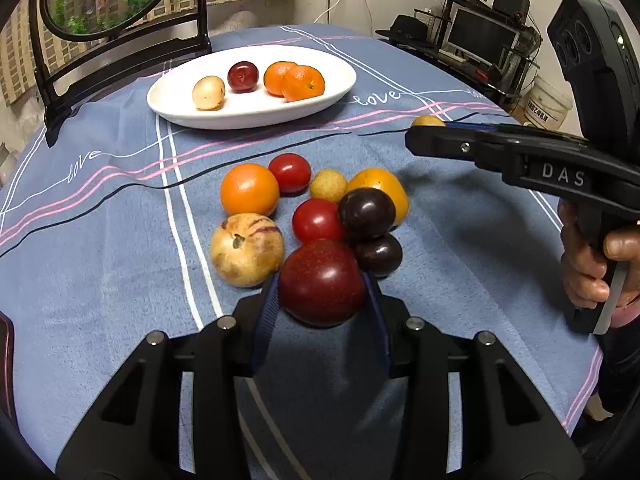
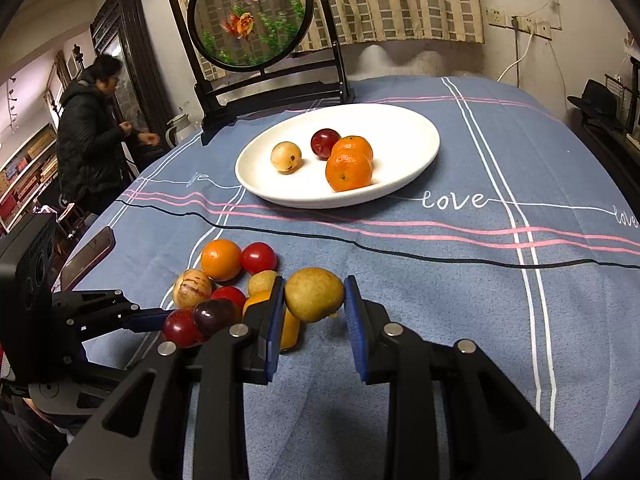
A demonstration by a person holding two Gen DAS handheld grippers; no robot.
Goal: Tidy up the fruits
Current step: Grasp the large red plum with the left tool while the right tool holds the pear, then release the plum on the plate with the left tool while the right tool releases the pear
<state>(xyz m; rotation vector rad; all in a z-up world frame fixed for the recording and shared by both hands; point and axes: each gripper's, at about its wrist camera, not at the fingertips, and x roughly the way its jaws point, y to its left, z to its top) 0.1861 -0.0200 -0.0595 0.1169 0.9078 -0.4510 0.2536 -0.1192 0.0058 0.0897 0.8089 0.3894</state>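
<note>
Big glossy dark-red plum (image 1: 322,282) pinched between the ribbed blue pads of the left tool (image 1: 320,300), right at the near edge of the fruit pile (image 1: 308,216). Clenched on it, both pads pressing its sides. Over in the right wrist view, a matte yellow-green pear (image 2: 314,294), lumpy and a bit speckled, sitting between the right tool (image 2: 314,312) fingers; left pad touching it, right pad looking just off the skin, so can't tell if actually gripped. Rest of the pile on the fuzzy blue tablecloth (image 1: 100,260): smooth orange, two shiny red tomatoes, two near-black plums, a small yellow round one, a streaky beige melon-looking thing. Further back, a white oval ceramic plate (image 1: 172,100) holding a pale round fruit, a dark red plum and two dimpled mandarins touching each other. Cloth covering the surface, striped pink, white and black, "love" stitched in script. Behind the plate, a black-framed round goldfish screen (image 2: 250,16).
</note>
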